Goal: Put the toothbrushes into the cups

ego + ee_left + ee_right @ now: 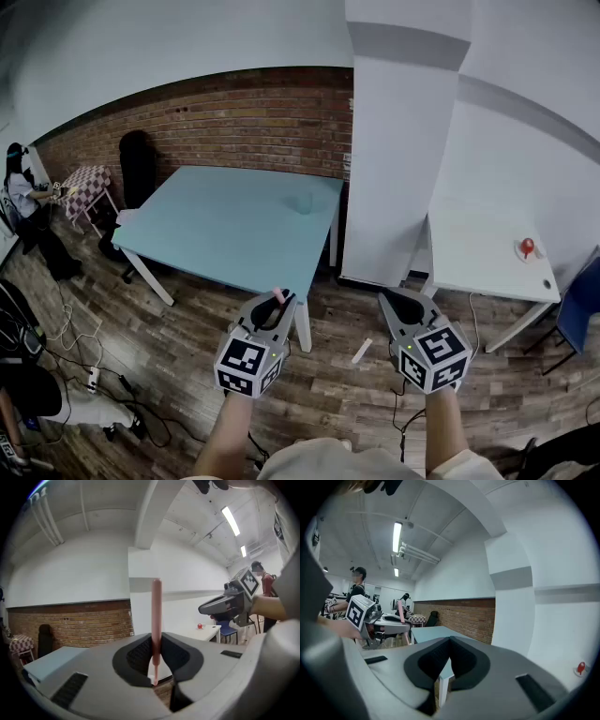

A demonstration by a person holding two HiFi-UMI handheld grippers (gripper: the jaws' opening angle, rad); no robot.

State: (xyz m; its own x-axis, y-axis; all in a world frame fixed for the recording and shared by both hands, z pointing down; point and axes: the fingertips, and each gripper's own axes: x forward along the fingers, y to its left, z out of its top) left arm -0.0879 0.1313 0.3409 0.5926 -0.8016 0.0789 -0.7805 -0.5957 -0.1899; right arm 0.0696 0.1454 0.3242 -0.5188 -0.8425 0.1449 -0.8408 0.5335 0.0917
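In the head view I stand short of the smooth pale-blue table (225, 225), with both claws over the plank floor. What looks like a faint clear cup (302, 202) sits near the table's far right corner.

In the left gripper view, my left claw (154, 660) pinches a slim, round pink toothbrush (156, 616) upright. I judge that makes it easy to drop into the cup.

In the right gripper view, my right claw (449, 656) is pressed together on nothing, its dark pads meeting.

The pink toothbrush (156, 620) looks like smooth plastic. The left gripper (156, 663) is dull grey plastic. The brick wall (253, 117) is rough. The floor (187, 347) is wood.
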